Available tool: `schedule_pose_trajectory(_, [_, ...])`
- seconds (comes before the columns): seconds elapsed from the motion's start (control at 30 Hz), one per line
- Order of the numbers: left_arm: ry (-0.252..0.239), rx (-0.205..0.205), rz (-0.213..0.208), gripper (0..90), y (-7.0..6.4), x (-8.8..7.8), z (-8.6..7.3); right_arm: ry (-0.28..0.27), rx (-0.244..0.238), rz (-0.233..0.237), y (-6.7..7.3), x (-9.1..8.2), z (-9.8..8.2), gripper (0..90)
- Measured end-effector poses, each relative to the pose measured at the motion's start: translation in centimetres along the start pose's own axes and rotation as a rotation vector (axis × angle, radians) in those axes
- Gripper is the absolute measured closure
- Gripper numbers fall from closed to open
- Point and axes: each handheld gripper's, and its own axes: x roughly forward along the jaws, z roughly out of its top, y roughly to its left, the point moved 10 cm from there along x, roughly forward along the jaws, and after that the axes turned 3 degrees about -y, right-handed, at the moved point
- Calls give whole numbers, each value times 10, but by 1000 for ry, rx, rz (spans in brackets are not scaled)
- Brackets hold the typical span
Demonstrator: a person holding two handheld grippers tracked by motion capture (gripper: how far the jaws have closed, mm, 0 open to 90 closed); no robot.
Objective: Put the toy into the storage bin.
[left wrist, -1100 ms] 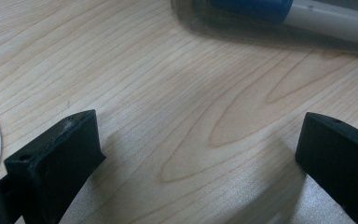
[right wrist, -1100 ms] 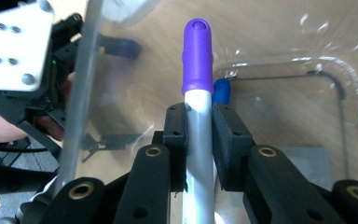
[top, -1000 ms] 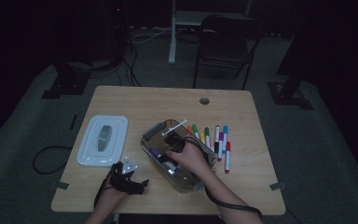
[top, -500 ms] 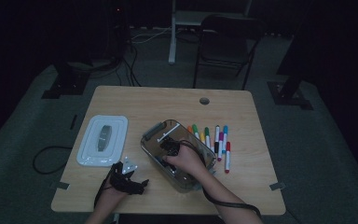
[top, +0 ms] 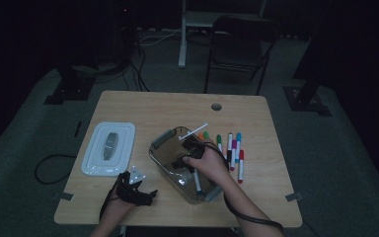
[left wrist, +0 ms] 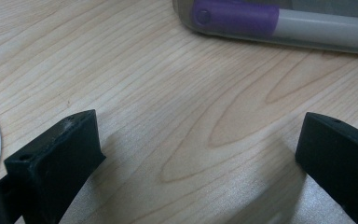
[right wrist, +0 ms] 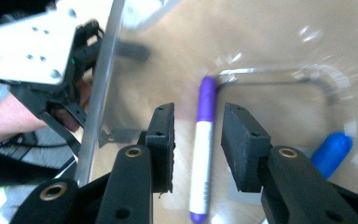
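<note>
Purple-capped, the white marker pen lies flat on the bottom of the clear plastic storage box, and the right tool hangs over it with a black jaw on either side of its barrel. Its jaws have just been opening: the pen sits between them, and a narrow gap shows on each side, so the pads are not pressing on it. A blue-capped marker lies at about 3 o'clock from the purple one in the right gripper view, also inside the box. In the high view the right tool reaches down into the box, which sits a little toward 6 o'clock from the middle of the light wooden table.

At 3 o'clock from the box a row of coloured markers lies on the table top, just beside the box's far end. At 9 o'clock from the box rests a white rectangular lid, apart from it. The left tool lies low near the table's 7 o'clock edge, between the lid and the box, with its jaws spread wide over bare wood and nothing between them. In the left gripper view the purple pen shows through the box wall at 12 o'clock.
</note>
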Motion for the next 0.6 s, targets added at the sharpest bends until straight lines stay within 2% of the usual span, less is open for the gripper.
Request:
schedule_pose_trajectory(0.03, [0, 0, 0, 7, 0, 0, 0, -44, -5, -7, -6, -15, 2, 609])
schedule_pose_trajectory(0.1, [1, 0, -1, 7, 0, 0, 0, -44, -5, -7, -6, -15, 2, 609])
schedule_pose_trajectory(0.17, [0, 0, 0, 6, 0, 0, 0, -106, 0, -27, -16, -38, 4, 594])
schedule_pose_trajectory(0.3, [0, 0, 0, 7, 0, 0, 0, -182, 15, -55, -34, -69, 3, 565])
schedule_pose_trajectory(0.47, [-1, -1, 1, 6, 0, 0, 0, -254, 79, -94, -61, -103, -8, 567])
schedule_pose_trajectory(0.6, [-1, -1, 1, 6, 0, 0, 0, -283, 131, -143, -87, -123, -23, 559])
